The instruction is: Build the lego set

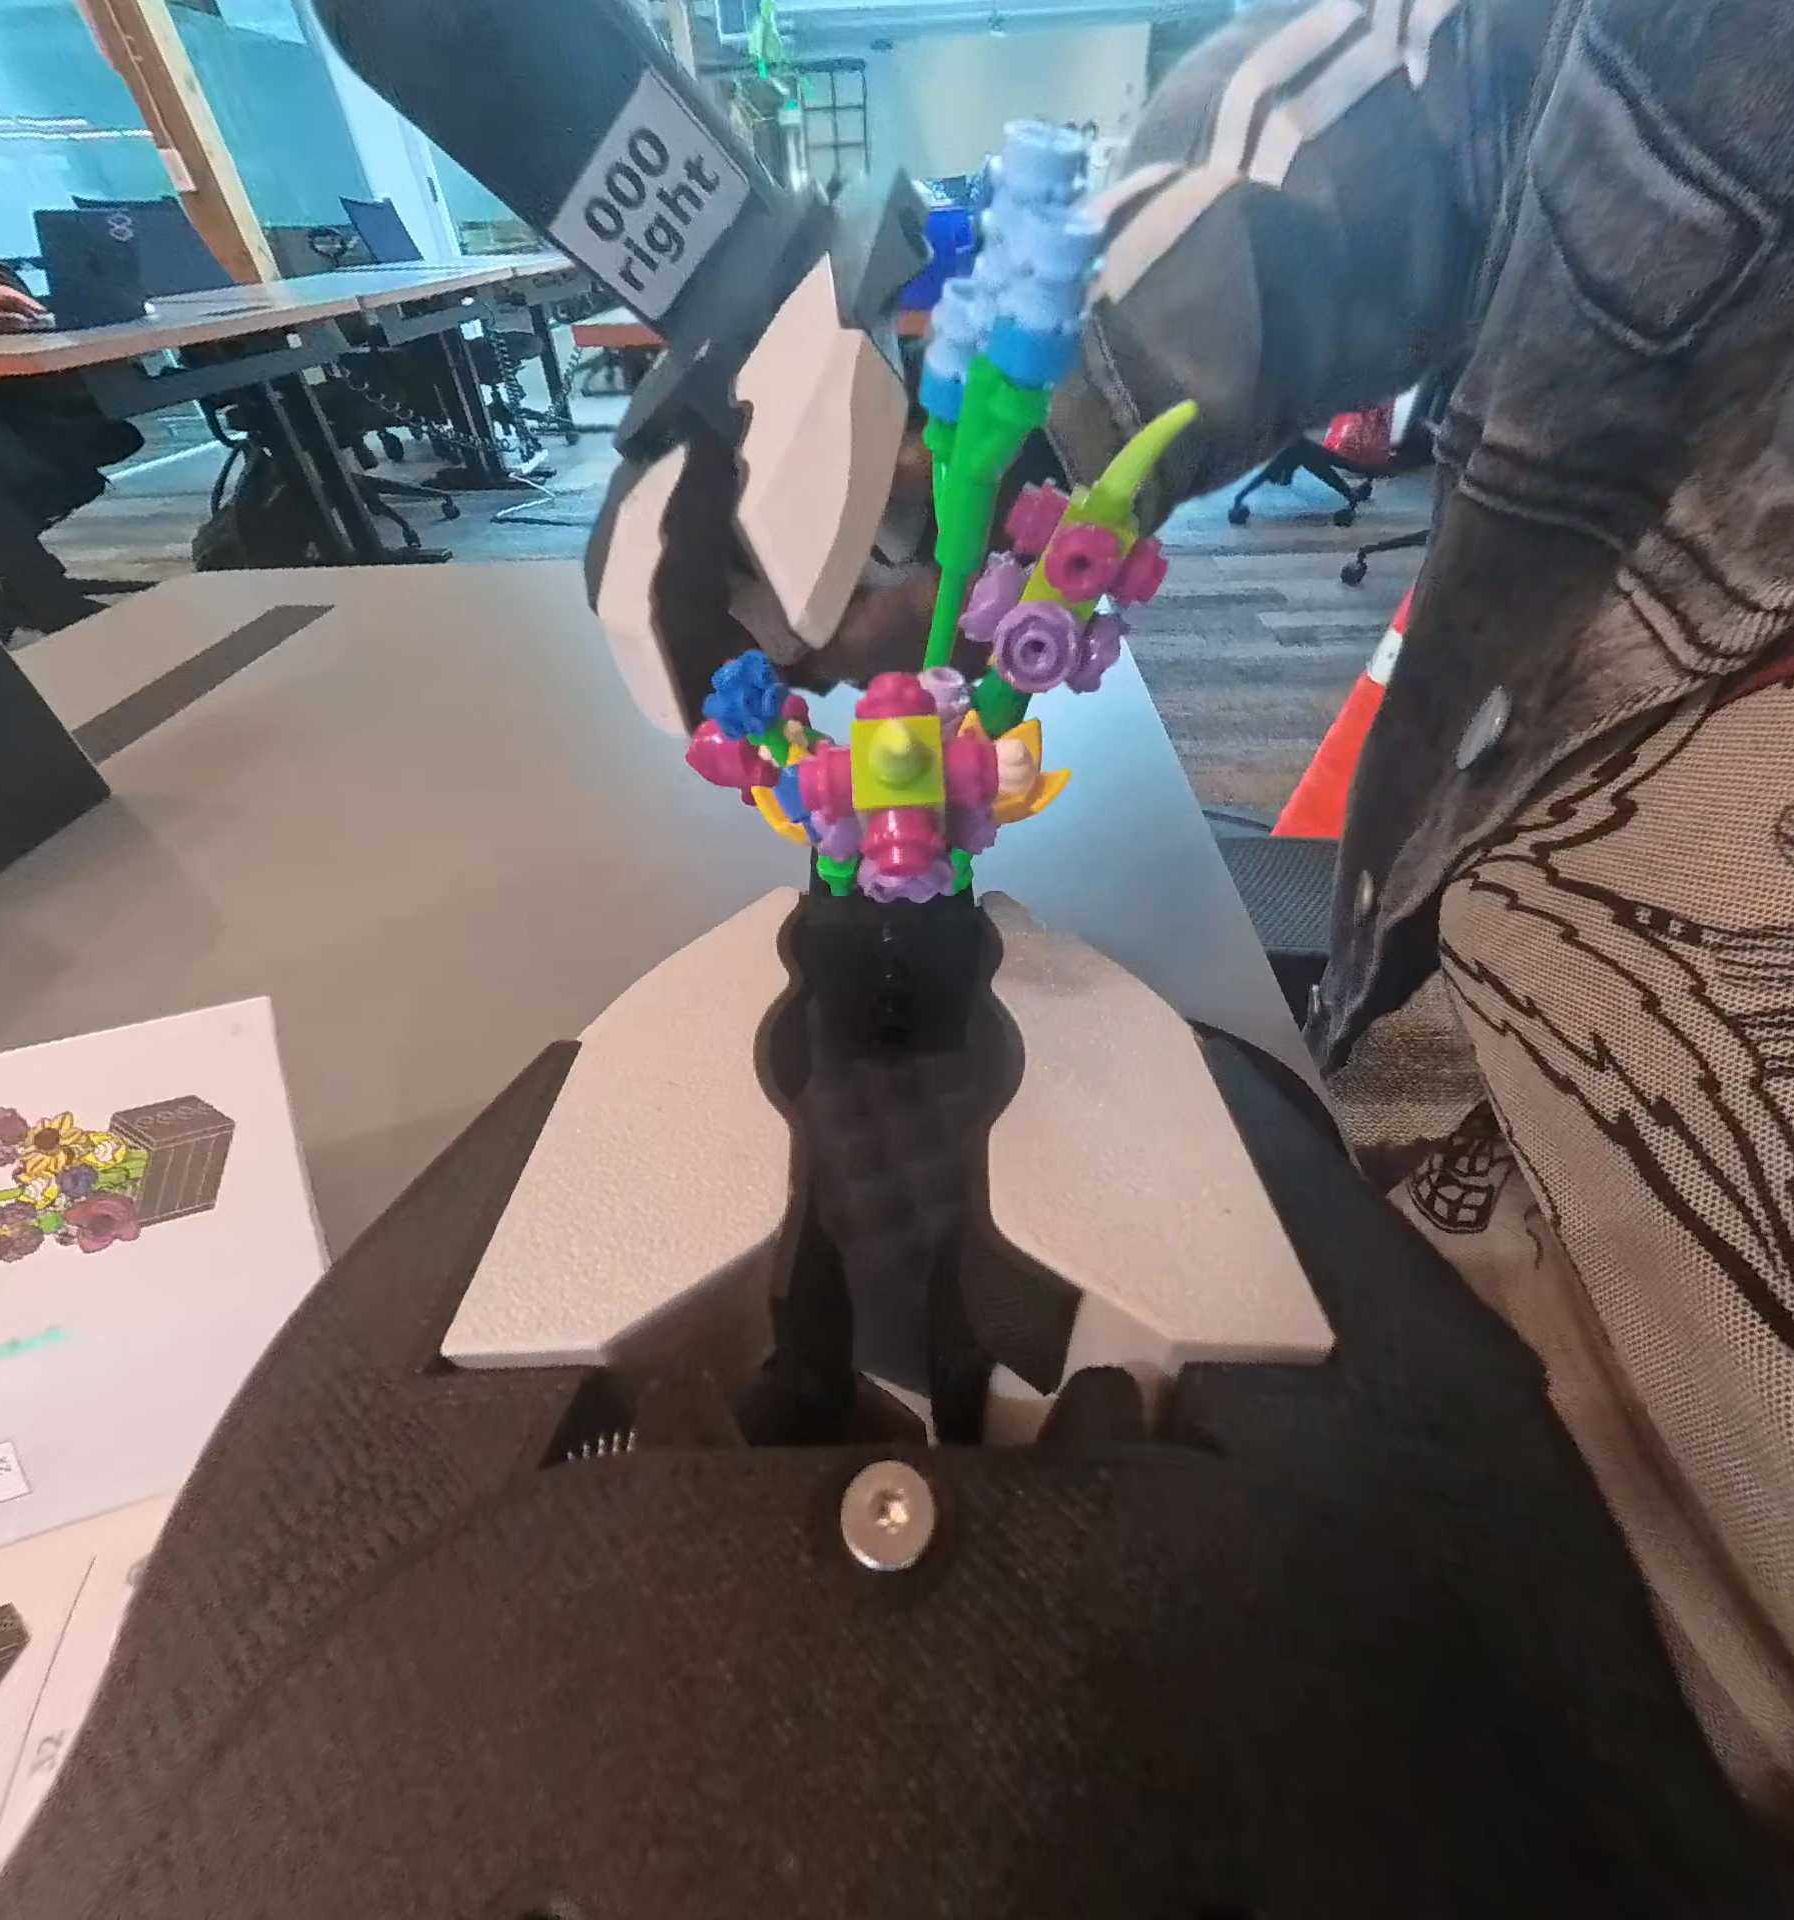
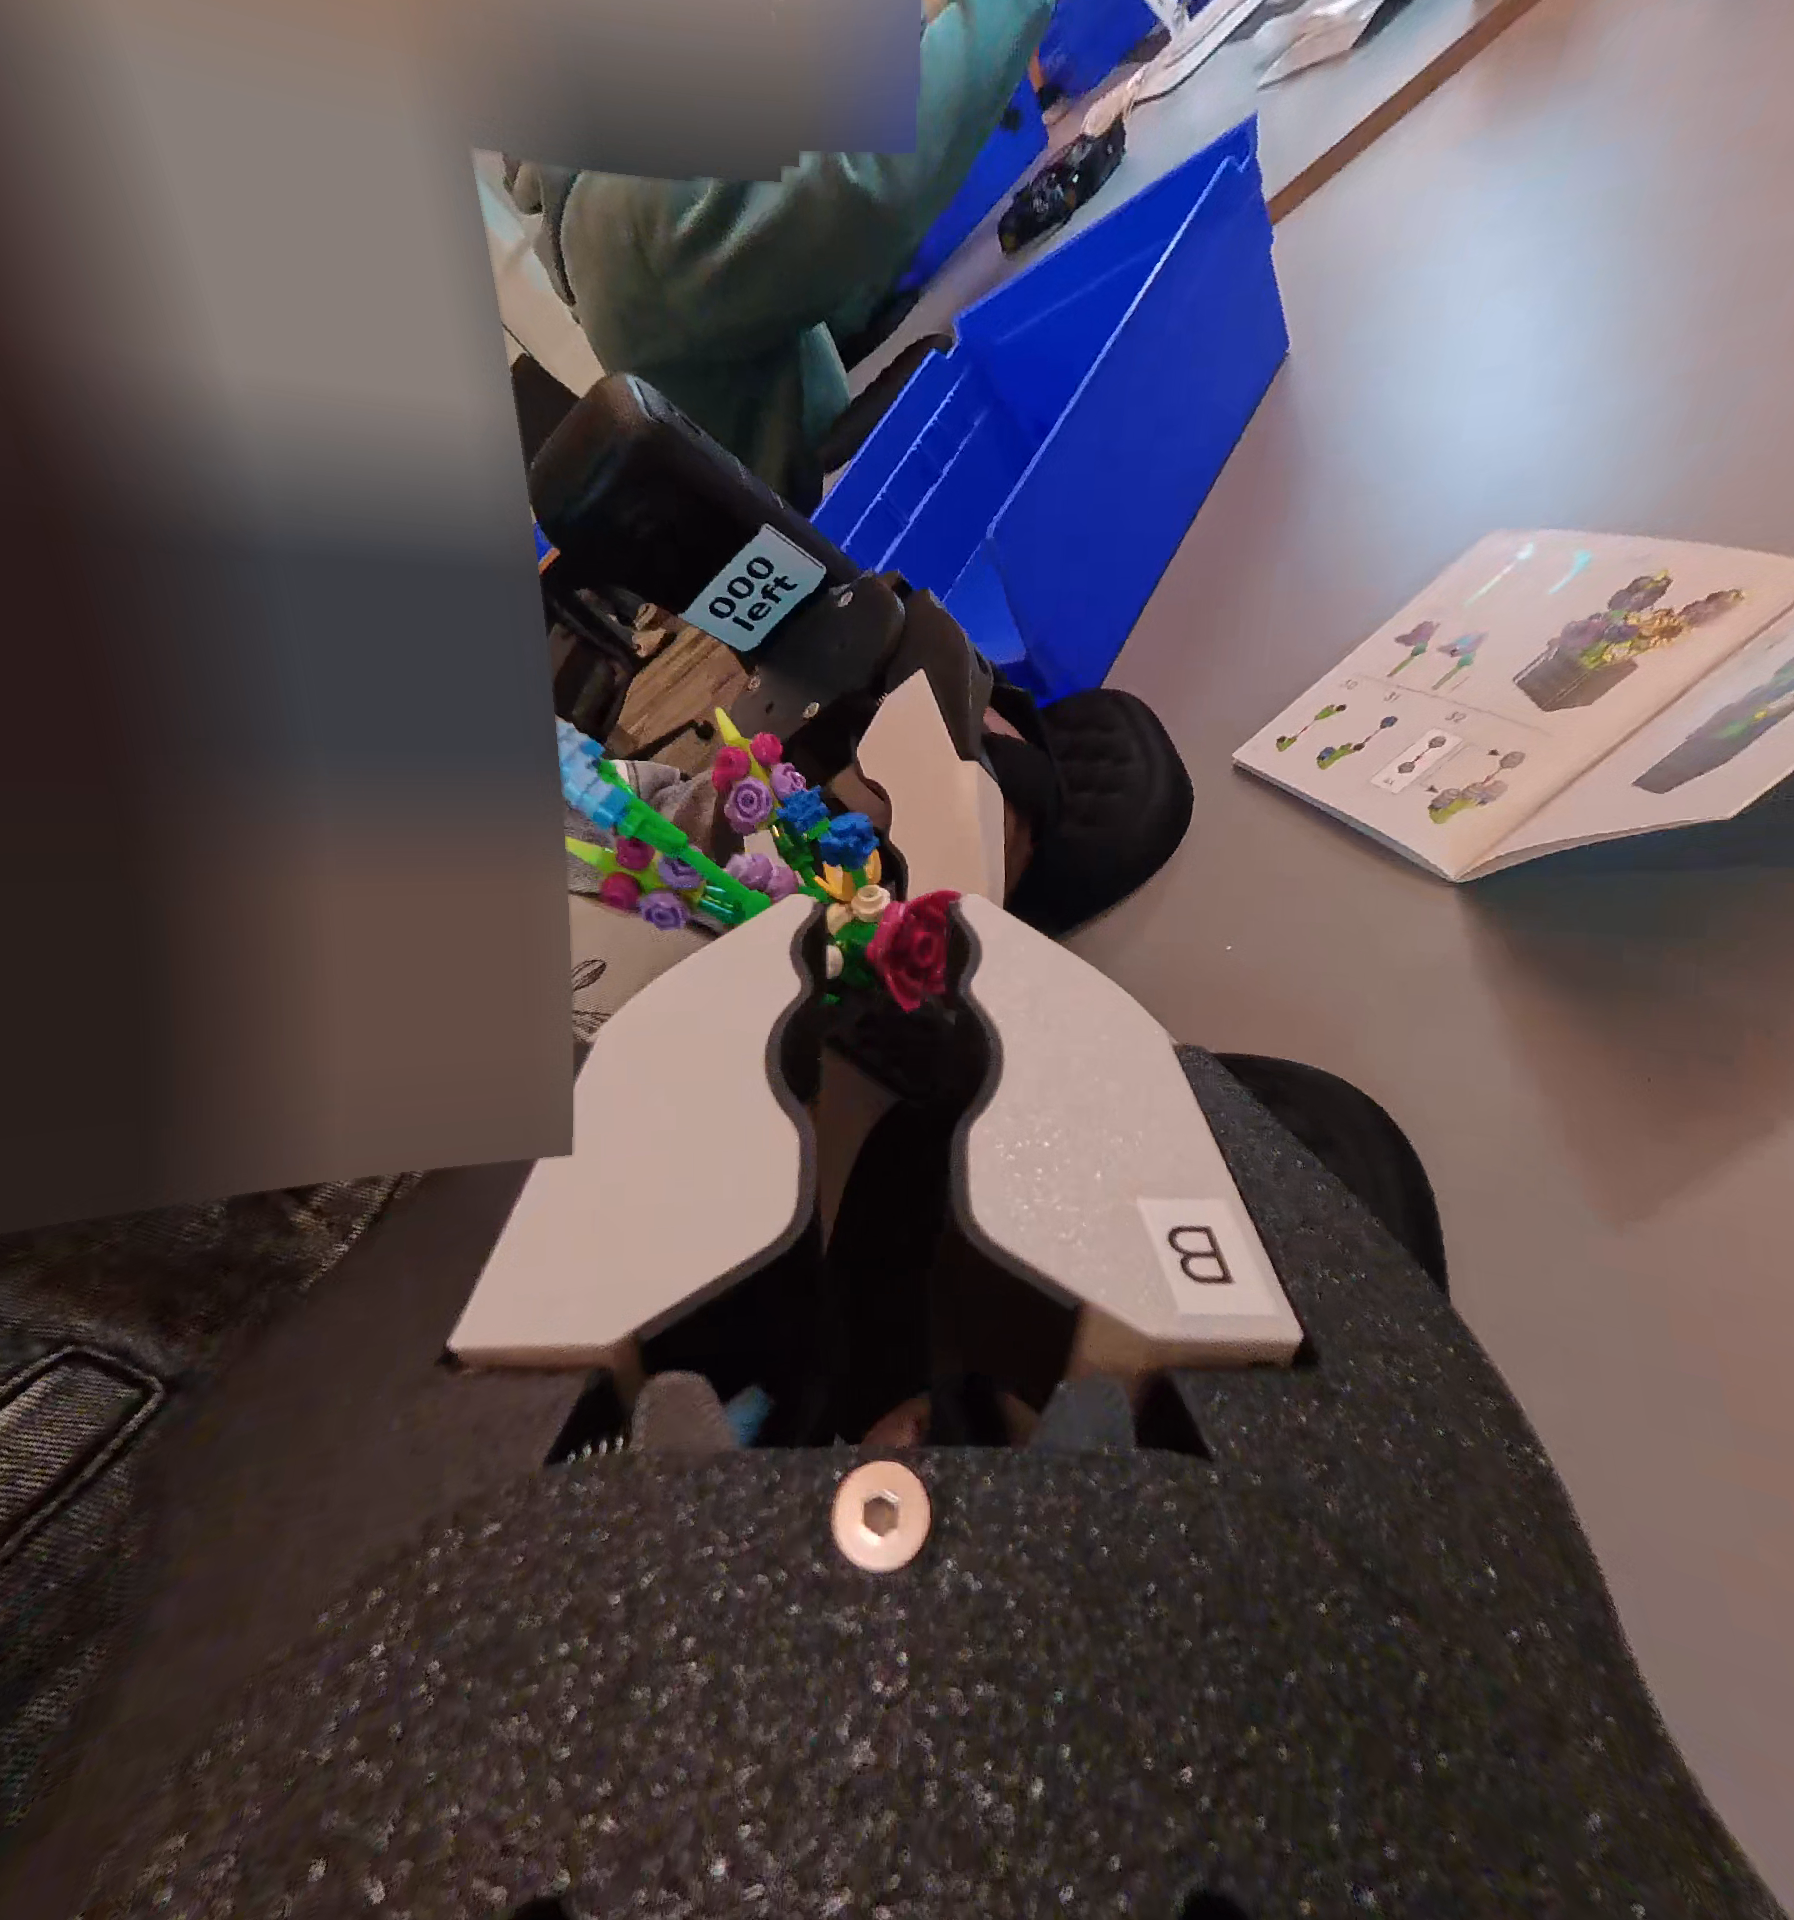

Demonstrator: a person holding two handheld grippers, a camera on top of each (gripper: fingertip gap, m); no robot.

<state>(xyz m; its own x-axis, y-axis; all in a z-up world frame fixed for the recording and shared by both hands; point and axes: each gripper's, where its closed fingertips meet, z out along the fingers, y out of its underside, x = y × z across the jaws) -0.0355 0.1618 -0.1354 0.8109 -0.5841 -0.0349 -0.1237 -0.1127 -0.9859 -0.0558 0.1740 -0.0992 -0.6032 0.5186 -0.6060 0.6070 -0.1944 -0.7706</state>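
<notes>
My left gripper (image 1: 893, 914) is shut on the black base (image 1: 888, 987) of a Lego bouquet and holds it above the grey table (image 1: 373, 831). Pink, purple and blue flowers (image 1: 893, 779) stand up from the base. Behind them are tall light-blue lavender stems (image 1: 1018, 281) and a pink-purple stem (image 1: 1059, 592). My right gripper (image 2: 888, 925) is shut on a dark red rose (image 2: 919, 951) with a green stem, right beside the bouquet (image 2: 747, 821). In the left wrist view the right gripper (image 1: 737, 675) reaches in from the upper left, its tips at the blue flower (image 1: 747, 696).
An open instruction booklet (image 2: 1537, 696) lies on the table; it also shows in the left wrist view (image 1: 93, 1195). A blue bin (image 2: 1101, 395) stands behind. A person's jacket and shirt (image 1: 1620, 727) fill the right side. The table edge (image 1: 1215, 831) runs beside the bouquet. One gripper's finger ends stand about 4 cm off the other's.
</notes>
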